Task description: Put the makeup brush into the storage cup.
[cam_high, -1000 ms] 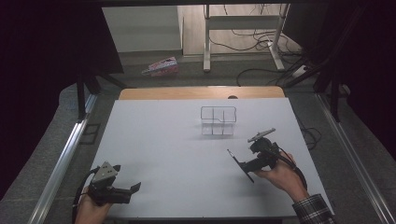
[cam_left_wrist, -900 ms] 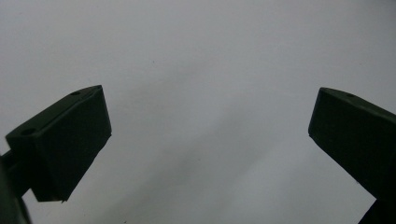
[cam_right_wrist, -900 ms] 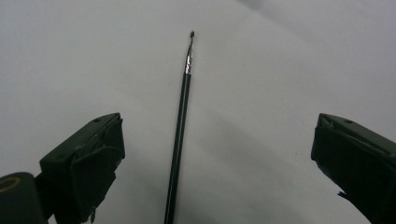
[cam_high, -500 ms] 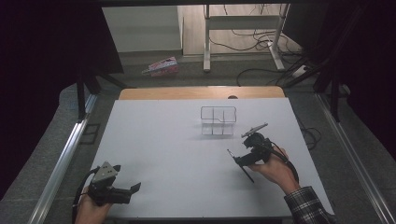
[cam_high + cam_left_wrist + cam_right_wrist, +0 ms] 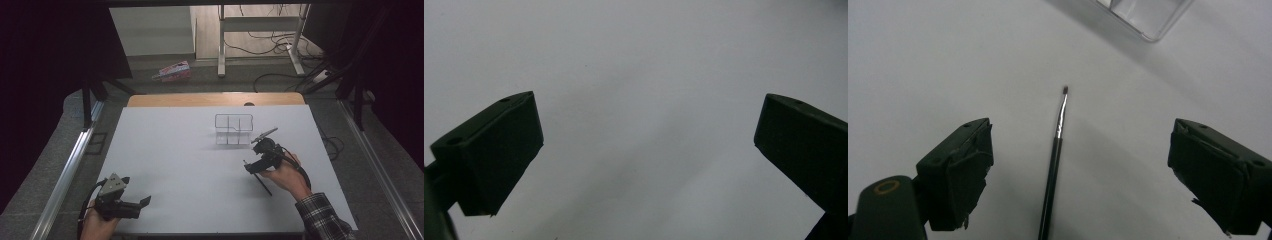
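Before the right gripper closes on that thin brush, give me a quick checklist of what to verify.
1. Brush lies between the right gripper fingers: ok.
2. Fingers apart, not yet touching it, though they have just been closing: ok.
3. Brush flat on the table, nothing on it: ok.
4. Clear organizer stands apart from the brush: ok.
5. Left gripper open, away from the work: ok.
6. Fingers low enough to catch the handle: cannot tell.

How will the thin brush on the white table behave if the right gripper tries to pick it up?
The brush looks thin, so it is probably light and stiff. It lies flat on the table, so the pads may slide over it. Its round handle may also roll aside when touched. The right gripper stands open around it, and its jaws have just been closing.
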`<state>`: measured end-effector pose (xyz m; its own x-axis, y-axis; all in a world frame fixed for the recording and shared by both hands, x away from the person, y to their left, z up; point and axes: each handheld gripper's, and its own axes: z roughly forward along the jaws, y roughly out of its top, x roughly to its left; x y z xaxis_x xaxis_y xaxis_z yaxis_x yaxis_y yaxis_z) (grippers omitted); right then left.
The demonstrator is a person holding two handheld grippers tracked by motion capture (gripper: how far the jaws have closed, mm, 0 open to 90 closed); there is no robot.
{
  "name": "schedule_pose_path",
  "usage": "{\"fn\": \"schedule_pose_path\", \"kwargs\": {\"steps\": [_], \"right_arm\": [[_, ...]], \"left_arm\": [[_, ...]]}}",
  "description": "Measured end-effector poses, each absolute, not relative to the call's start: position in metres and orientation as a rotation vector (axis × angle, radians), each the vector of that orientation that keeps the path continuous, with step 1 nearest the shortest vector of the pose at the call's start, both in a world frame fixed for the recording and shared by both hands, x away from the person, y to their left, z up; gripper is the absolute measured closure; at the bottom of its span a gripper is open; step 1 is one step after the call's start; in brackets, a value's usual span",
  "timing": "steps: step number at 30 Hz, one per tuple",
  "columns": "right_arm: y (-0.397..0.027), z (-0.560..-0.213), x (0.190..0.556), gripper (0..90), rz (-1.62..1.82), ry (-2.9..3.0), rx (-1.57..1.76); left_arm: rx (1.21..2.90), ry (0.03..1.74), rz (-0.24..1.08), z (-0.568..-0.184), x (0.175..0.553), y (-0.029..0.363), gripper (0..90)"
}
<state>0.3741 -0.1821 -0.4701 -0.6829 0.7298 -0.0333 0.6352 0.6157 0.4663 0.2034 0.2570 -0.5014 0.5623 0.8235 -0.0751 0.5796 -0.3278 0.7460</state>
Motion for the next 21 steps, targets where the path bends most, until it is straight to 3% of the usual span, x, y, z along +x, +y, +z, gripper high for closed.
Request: {"fn": "schedule_pose_path", "kwargs": {"steps": [12,21], "right_arm": [[-0.171,-0.473,0.381,13.8,0.621,2.626,1.108],[-0.172,-0.482,0.384,21.1,0.591,2.645,1.122]], "left_arm": [[2.045,1.119,0.410,-0.502,0.203,0.257,0.0],[2.048,1.118,0.410,-0.502,0.203,0.256,0.0]]}}
